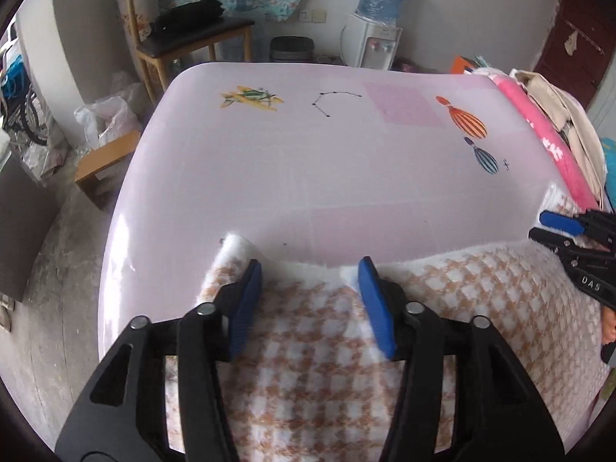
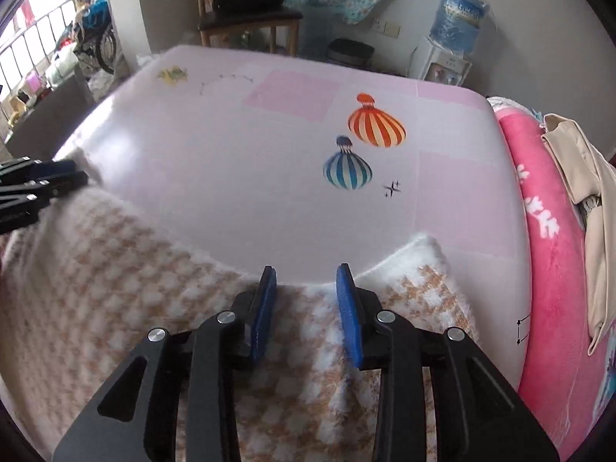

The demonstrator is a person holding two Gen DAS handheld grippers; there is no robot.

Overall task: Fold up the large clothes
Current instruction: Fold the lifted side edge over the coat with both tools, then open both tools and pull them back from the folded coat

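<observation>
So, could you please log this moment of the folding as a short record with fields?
surface: pink table printed with balloons
garment: fuzzy white and tan checked garment, lying along the near side of the table
left tongs: open, over the garment's far edge near its left corner, pads not pressing on it
right tongs: open, narrower gap, over the far edge near the right corner
beside table: pink blanket with a beige garment on it
</observation>
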